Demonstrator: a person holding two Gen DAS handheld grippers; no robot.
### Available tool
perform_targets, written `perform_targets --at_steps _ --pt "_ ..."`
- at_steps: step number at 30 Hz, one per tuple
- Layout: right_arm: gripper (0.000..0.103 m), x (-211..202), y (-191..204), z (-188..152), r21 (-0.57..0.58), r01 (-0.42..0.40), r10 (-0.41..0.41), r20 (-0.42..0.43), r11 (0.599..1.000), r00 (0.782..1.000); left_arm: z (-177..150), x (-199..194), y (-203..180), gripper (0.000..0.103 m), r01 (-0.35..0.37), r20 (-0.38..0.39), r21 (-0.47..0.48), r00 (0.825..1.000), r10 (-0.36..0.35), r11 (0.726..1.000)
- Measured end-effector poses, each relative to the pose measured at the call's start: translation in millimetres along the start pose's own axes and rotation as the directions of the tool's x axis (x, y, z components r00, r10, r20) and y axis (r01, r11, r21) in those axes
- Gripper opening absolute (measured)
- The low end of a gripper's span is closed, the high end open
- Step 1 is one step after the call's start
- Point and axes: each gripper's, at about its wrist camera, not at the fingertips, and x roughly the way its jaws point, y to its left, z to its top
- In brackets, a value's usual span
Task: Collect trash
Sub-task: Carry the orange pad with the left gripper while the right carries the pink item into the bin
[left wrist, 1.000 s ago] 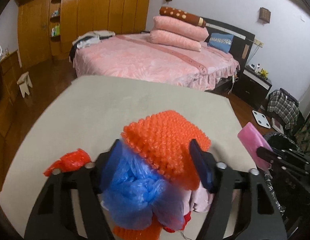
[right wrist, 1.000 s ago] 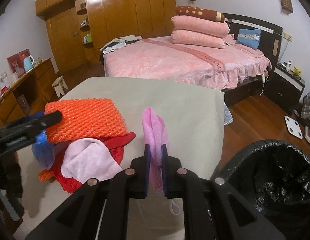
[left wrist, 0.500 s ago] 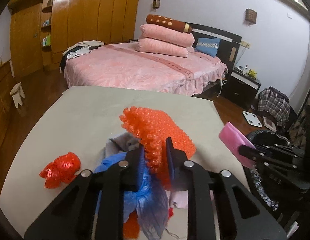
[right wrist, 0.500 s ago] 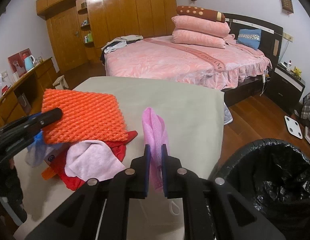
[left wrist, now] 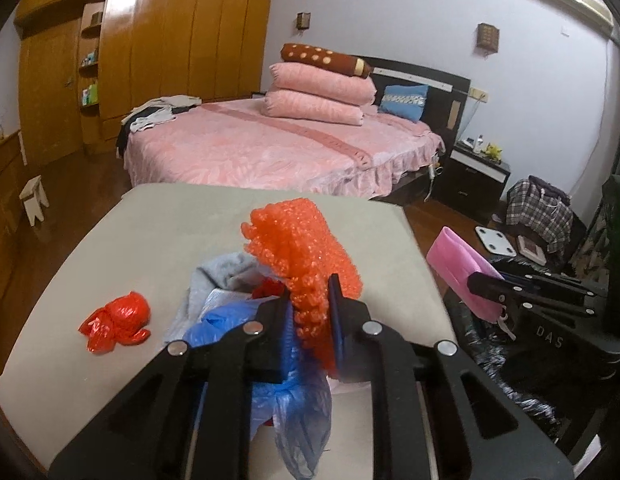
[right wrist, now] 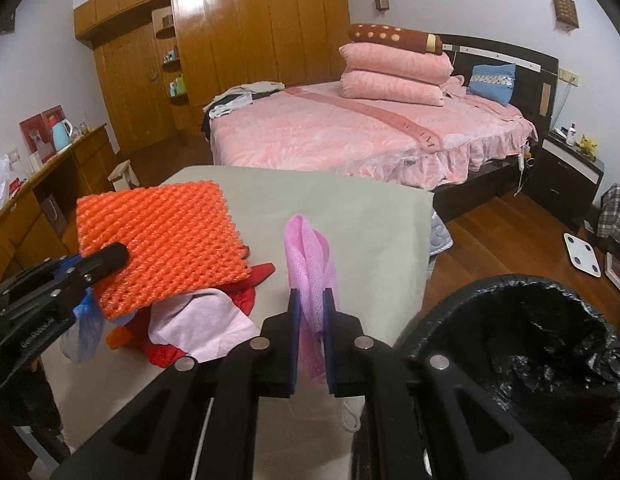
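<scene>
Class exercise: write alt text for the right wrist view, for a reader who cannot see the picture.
The right gripper, jaws shut, holds a pink mesh bag upright above a grey table, with a black-lined trash bin open to its right. To the left, the left gripper lifts an orange foam net over a pile of red and pink trash; a pink bed stands behind.

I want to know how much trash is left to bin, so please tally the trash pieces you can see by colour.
Orange: 2, foam net in the left gripper, scrap beneath it
Red: 2, crumpled bag, bag in the pile
Blue: 1, plastic bag
Pink: 2, mesh pouch in the right gripper, tissue sheet
Total: 7
</scene>
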Motion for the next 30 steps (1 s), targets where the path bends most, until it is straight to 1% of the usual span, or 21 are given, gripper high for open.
perform_targets --at_steps 7,14,18,24,30 --pt "0.011 -33.5 -12.0 6.8 0.035 0.02 -0.022 0.055 0.999 0.998 9.7 -11.3 -19.9 0.015 0.051 0.025 0.018 0.998 -0.051 0.999" --pt "0.011 -65.5 -26.7 8.1 0.056 0.05 -0.055 0.096 0.997 0.994 10.0 -13.1 -50.3 0.015 0.111 0.016 0.061 0.993 -0.113 0.992" --pt "0.011 -83.0 -40.5 1.0 0.075 0.08 -0.088 0.104 0.994 0.991 9.0 -13.0 -69.4 0.015 0.15 0.008 0.088 0.988 -0.151 0.985" --pt "0.011 -101.7 -70.6 -10.7 0.12 0.147 -0.159 0.098 0.982 0.982 2.9 -8.1 -102.9 0.015 0.226 -0.022 0.131 0.974 -0.225 0.965" --pt "0.011 -115.8 -102.0 -26.4 0.16 0.222 -0.236 0.079 0.962 0.969 -5.9 1.9 -141.5 0.015 0.311 -0.067 0.17 0.951 -0.303 0.935"
